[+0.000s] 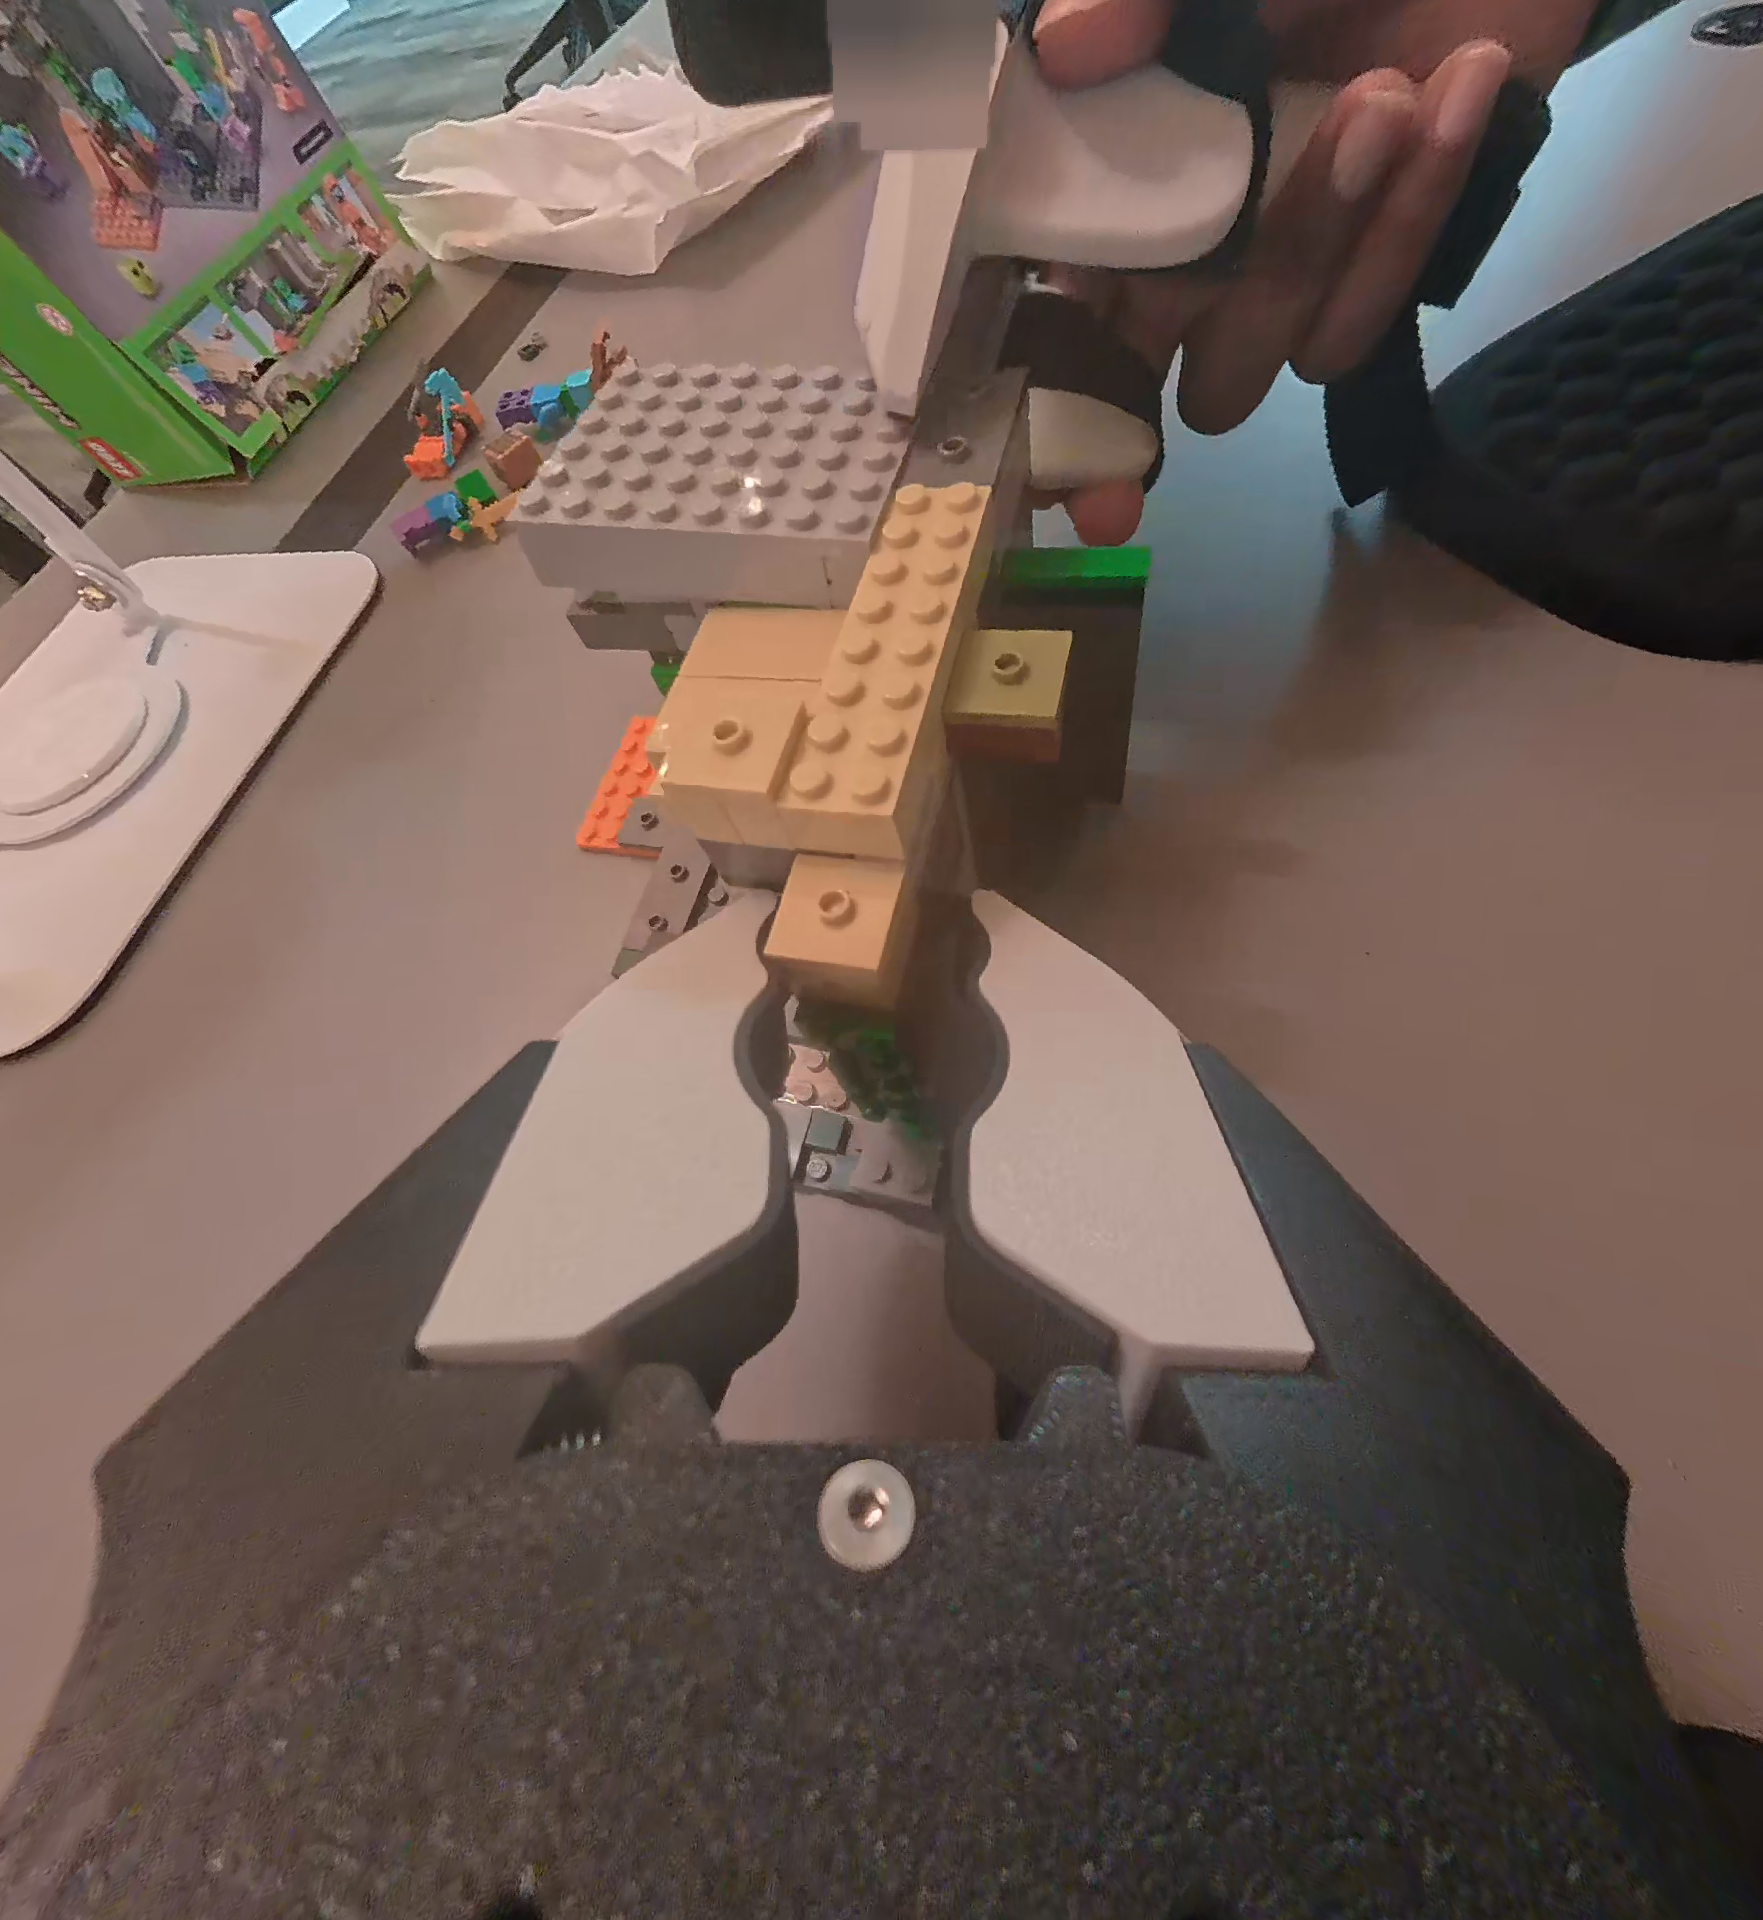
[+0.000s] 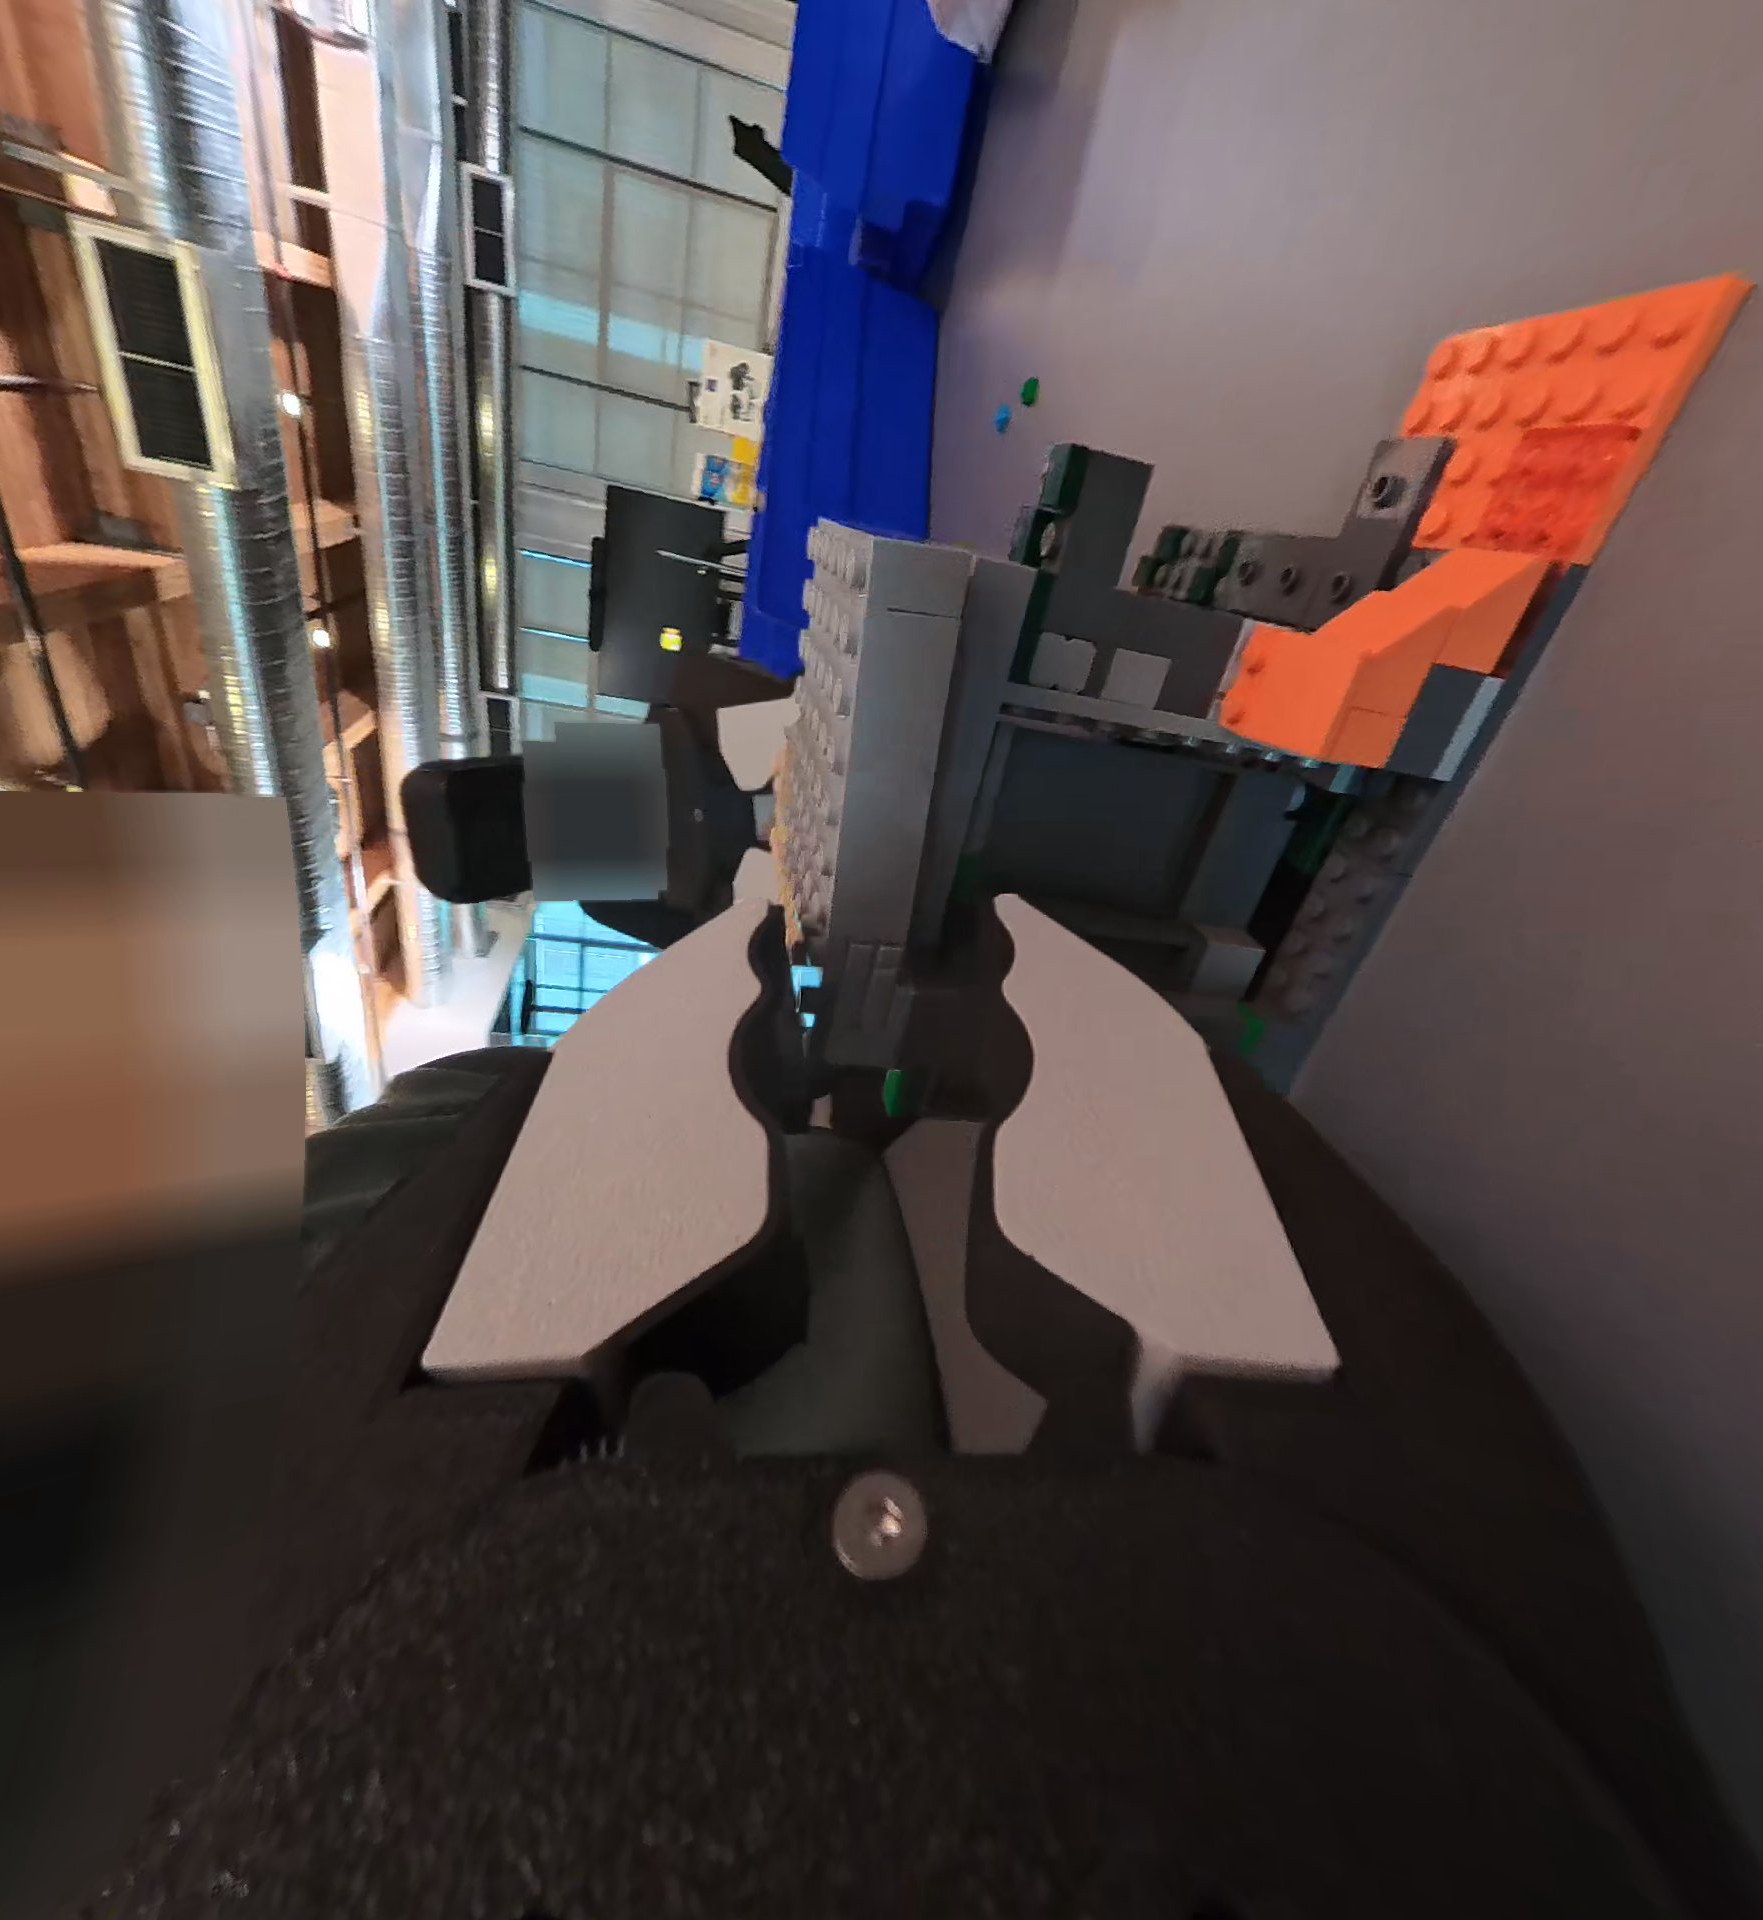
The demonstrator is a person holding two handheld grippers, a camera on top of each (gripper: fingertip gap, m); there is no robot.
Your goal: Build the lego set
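A brick model (image 1: 856,675) stands on the grey table (image 1: 337,1039), with a tan stepped top, a grey studded roof plate (image 1: 721,468) and an orange plate (image 1: 617,779) at its base. My left gripper (image 1: 872,925) is shut on the model's tan front column (image 1: 835,935), with both pads against it. My right gripper (image 2: 887,925) lies turned on its side. Its jaws straddle the edge of the grey roof slab (image 2: 887,727), with a gap showing beside the left pad, so it is open. In the left wrist view its white finger (image 1: 918,260) rests over the roof plate, held by a hand (image 1: 1324,208).
A green toy box (image 1: 129,260) and crumpled white paper (image 1: 596,166) lie at the far left. Several small loose bricks (image 1: 482,447) sit beside the model. A white stand base (image 1: 77,769) is at the left, and a black mesh object (image 1: 1635,436) at the right. Left tips to right tips: about 7 cm.
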